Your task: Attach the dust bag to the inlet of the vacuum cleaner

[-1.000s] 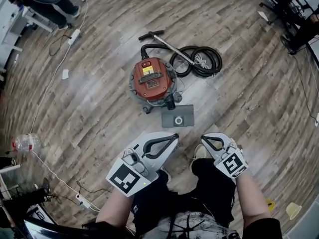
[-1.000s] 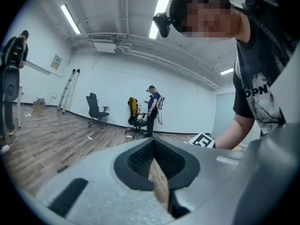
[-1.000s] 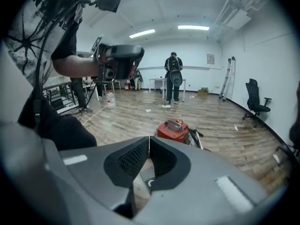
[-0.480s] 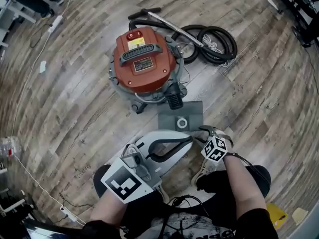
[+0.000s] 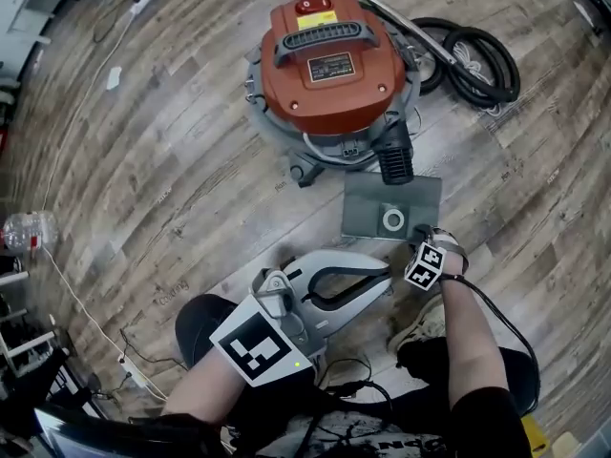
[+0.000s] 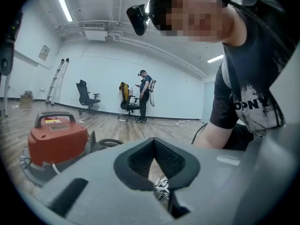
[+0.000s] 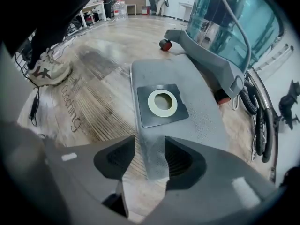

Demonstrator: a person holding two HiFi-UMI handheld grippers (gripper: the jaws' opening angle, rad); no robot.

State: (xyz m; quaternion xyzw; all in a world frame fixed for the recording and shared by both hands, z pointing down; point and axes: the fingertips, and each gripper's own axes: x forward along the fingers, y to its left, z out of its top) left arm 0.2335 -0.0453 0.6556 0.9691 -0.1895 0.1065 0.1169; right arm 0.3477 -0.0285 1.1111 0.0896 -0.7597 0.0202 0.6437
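Now the job is to pick the bag up. The dust bag [image 5: 368,203] lies flat on the wood floor [image 5: 172,179], just in front of the vacuum cleaner [image 5: 334,55], with its round hole [image 7: 162,102] facing up. The right gripper [image 7: 150,159] points down at the near end of the bag. Its jaws have just opened wide. A bit of the bag's edge sits between them, but the pads are not squeezing it. The left gripper [image 5: 384,277] is squeezed closed with nothing in it and hangs just beside the right one, near the bag's edge.

To do this well, I think the right gripper should go a little lower so more cloth is between the pads, then close firmly. Only a thin corner is in there, and a thin corner may slip out. Lift slowly, because the bag looks soft and will likely flop. The dark card [image 7: 180,116] around the hole looks stiffer, so the left gripper could open and take that part to steer. The black ribbed spout [image 5: 395,158] on the side of the vacuum next to the bag looks like the inlet, though I cannot be sure. The hole needs to line up straight with it before pushing on.
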